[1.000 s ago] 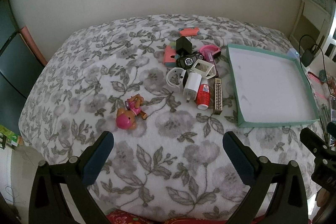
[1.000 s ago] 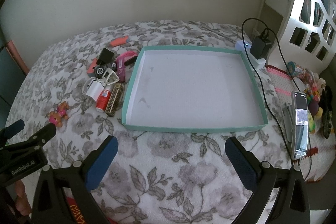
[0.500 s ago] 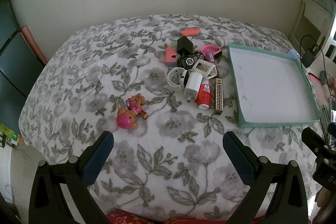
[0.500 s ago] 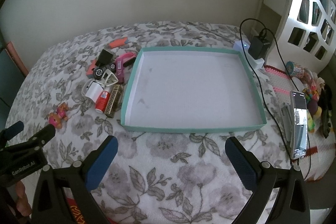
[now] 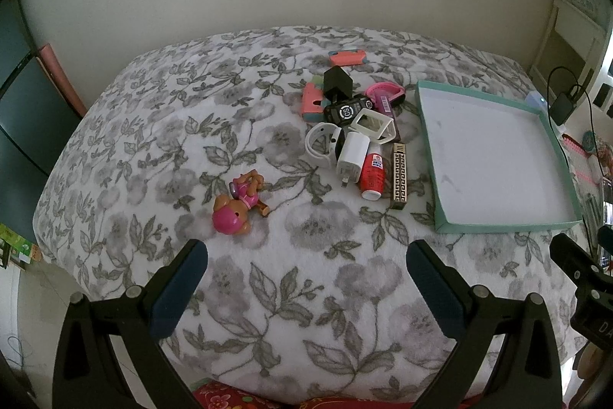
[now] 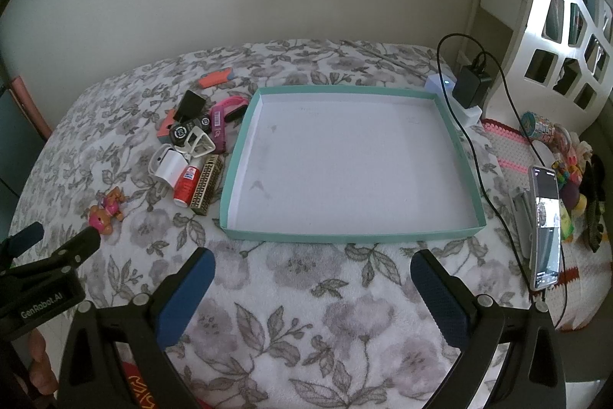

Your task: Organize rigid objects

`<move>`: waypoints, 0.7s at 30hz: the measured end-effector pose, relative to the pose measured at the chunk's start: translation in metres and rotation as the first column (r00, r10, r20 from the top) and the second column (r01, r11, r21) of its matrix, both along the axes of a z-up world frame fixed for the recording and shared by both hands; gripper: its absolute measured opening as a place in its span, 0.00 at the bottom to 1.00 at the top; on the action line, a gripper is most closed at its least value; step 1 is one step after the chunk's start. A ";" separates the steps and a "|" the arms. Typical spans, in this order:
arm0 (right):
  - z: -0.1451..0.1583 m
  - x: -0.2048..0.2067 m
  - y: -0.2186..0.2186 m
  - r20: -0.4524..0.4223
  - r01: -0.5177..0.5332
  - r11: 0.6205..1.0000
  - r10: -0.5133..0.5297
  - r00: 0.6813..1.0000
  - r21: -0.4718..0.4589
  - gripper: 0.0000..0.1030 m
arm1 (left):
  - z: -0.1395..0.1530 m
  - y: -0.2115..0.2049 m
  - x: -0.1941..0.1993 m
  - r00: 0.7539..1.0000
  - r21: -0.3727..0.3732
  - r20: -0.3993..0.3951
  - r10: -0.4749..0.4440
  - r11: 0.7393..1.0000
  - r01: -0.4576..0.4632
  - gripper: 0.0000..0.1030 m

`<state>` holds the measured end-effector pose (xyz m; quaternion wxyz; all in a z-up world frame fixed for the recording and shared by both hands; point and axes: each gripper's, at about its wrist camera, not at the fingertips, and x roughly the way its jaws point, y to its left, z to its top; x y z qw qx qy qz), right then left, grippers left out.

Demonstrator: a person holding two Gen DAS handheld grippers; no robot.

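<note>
The left gripper (image 5: 306, 269) hangs over the floral blanket (image 5: 268, 294) with its jaws spread wide and nothing between them. Ahead of its left finger lies a pink toy dog (image 5: 239, 204), alone and apart from the rest. Farther ahead, toward the right finger's side, sits a heap of small things: a white charger (image 5: 353, 156), a red bottle (image 5: 372, 175) just beside it, a patterned gold bar (image 5: 398, 175) next to the bottle, a white strap loop (image 5: 322, 142), a white frame piece (image 5: 373, 125), a black round-faced gadget (image 5: 345, 110), a black cube plug (image 5: 337, 82), a coral block (image 5: 311, 98) and a pink band (image 5: 385, 92). They overlap, so several are partly hidden and hard to identify. A coral case (image 5: 346, 57) lies alone beyond the heap.

The right gripper (image 6: 310, 278) also stands wide, holding nothing. Straight ahead of its jaws lies the teal-rimmed tray (image 6: 345, 238), white inside and bare. The heap lies just outside the tray's left wall. Beyond the right finger, off the bed, a phone (image 6: 546, 225) stands upright, its screen too small to read. The left gripper's tip shows at the left edge of the right wrist view, cut off, with part of a hand (image 6: 40, 367) below it.
</note>
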<state>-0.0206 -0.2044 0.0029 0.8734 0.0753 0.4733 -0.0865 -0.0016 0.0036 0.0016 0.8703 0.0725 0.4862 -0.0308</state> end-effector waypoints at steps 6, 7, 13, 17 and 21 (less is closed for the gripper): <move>0.000 0.000 0.000 0.000 0.000 1.000 0.000 1.000 0.000 1.00 | 0.000 0.000 0.000 1.000 0.000 0.000 0.000 1.000 0.000 1.00; 0.000 0.000 0.000 0.000 0.000 1.000 0.000 1.000 0.000 1.00 | 0.000 0.000 0.000 1.000 0.000 0.000 0.000 1.000 0.000 1.00; 0.000 0.000 0.000 0.002 -0.001 1.000 0.001 1.000 -0.002 1.00 | 0.000 0.000 0.000 1.000 -0.002 0.001 0.000 1.000 0.000 1.00; -0.001 0.000 0.000 -0.005 -0.004 1.000 0.004 1.000 0.008 1.00 | 0.002 0.001 0.001 1.000 -0.040 0.000 -0.017 0.999 0.017 1.00; -0.002 0.005 -0.002 -0.026 -0.017 0.999 0.018 1.000 0.046 1.00 | 0.013 0.007 0.014 0.999 -0.082 -0.016 -0.035 0.996 0.033 1.00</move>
